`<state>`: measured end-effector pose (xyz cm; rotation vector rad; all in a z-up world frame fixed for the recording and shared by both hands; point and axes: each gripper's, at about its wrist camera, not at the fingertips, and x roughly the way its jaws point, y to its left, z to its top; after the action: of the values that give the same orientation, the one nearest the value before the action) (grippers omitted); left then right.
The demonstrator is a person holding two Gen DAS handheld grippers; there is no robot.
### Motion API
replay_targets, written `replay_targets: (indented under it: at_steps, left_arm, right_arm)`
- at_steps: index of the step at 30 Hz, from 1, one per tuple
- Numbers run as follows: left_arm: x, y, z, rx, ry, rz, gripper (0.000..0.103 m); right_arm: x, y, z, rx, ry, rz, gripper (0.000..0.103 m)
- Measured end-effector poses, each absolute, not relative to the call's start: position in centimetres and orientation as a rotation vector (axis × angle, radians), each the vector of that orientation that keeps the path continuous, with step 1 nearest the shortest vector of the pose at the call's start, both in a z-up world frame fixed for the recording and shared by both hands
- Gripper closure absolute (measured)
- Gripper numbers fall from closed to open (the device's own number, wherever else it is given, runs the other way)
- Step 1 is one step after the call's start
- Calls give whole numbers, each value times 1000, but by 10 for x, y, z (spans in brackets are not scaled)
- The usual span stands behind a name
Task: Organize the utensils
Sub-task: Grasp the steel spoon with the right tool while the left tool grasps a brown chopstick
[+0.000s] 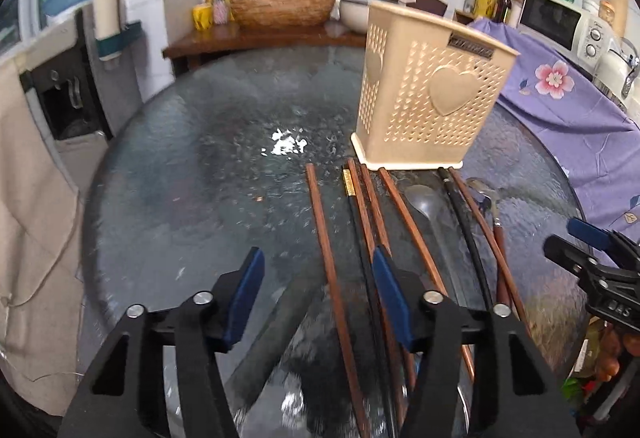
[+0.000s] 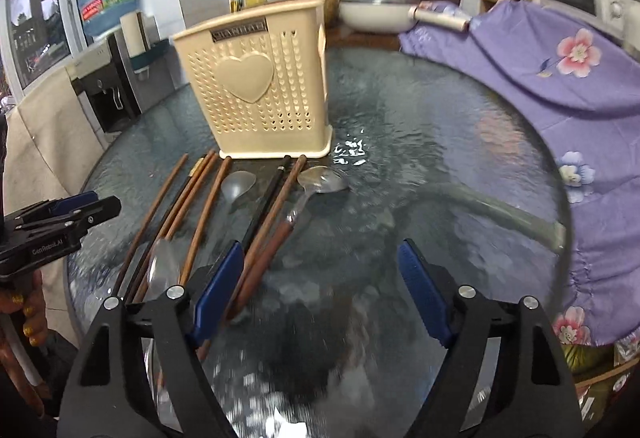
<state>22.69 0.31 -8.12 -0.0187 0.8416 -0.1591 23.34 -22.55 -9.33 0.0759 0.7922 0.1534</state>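
Round glass table [image 1: 168,222]: carries everything; its near edge is cut off under your tools, and glare blots parts of its middle.

Purple flowered cloth [image 2: 560,109]: drapes over the table's far right edge; what it covers is hidden.

Cream holder [image 1: 424,93]: upright toward the table's far side, perforated, heart on its front. Its open top faces away from you, so you cannot tell whether it holds anything or has compartments.

Chopsticks [image 1: 326,238]: brown and black, laid side by side with tips near the holder's base, probably lined up for easy picking. Their near ends vanish under your tools.

Spoons [image 2: 324,179]: one with a brown handle, bowl near the holder; a clear one is hard to make out among the chopsticks.

Left gripper [image 1: 320,294]: jaws apart, above the leftmost chopsticks, pressing on nothing.

Right gripper [image 2: 320,286]: jaws spread wide, empty, beside the spoon handle.
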Motion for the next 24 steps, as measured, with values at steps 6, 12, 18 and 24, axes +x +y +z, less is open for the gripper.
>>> replay_targets:
  at_steps: [6, 12, 18, 24]
  left_arm:
    - [263, 0, -95, -17, 909, -175, 65]
    - [281, 0, -102, -9, 931, -180, 66]
    - [291, -2, -107, 8, 950, -187, 66]
    - [304, -3, -111, -8, 979, -196, 67]
  right_arm:
    - [283, -230, -106, 111, 893, 117, 29]
    - [307, -231, -116, 116, 974, 106, 31]
    - [325, -221, -125, 71, 1036, 101, 39]
    - [338, -212, -124, 51, 1056, 104, 42]
